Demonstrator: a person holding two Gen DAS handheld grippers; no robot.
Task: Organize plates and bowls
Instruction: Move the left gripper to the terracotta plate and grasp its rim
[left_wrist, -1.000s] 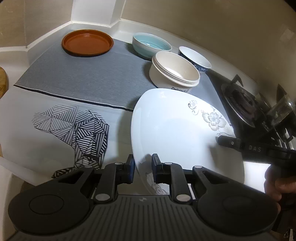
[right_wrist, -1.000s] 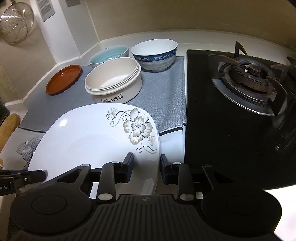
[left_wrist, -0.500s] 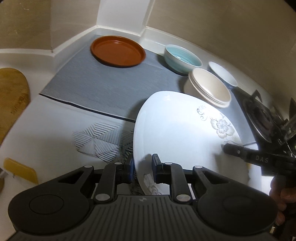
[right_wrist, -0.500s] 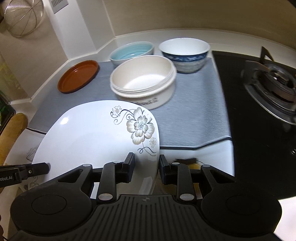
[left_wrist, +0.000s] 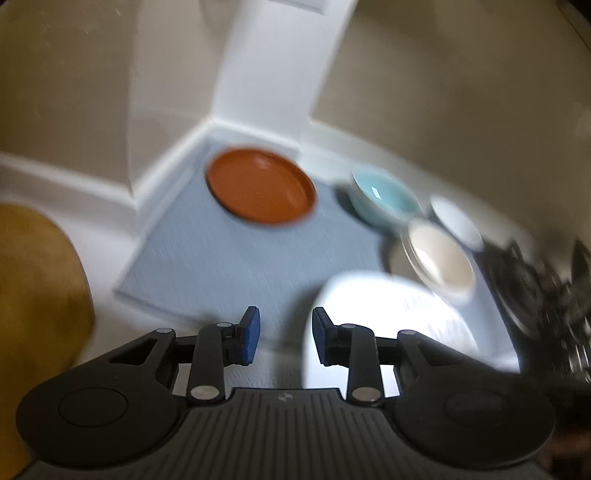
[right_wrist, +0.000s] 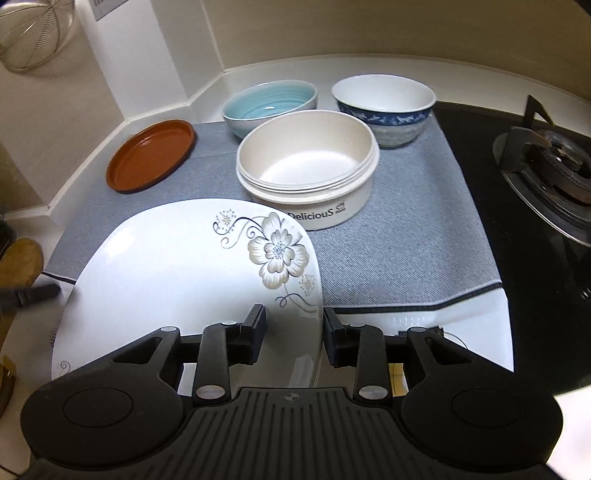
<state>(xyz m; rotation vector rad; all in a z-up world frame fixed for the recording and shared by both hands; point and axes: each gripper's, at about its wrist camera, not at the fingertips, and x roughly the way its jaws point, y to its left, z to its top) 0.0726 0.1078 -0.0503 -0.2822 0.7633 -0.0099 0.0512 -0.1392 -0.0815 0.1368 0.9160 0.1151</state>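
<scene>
We see the white square flower-painted plate (right_wrist: 177, 273) at lower left, on the grey mat (right_wrist: 399, 236). Our right gripper (right_wrist: 294, 334) has just opened, straddling its rim without pressing; our left gripper (left_wrist: 285, 334) has just spread, empty. The cream round bowl (right_wrist: 308, 170) reads "DeliciouS".

White flowered plate (right_wrist: 177, 273): glossy glazed ceramic, smooth. Brown plate (right_wrist: 150, 159): matt, earthenware look. Cream bowl (right_wrist: 308, 166): satin, plastic-like. Blue bowl (right_wrist: 269, 105): ridged glaze. Grey mat (right_wrist: 399, 236): woven cloth, matt. Cooktop (right_wrist: 535, 266): glossy black glass. Strainer (right_wrist: 33, 33): metal wire mesh.
</scene>
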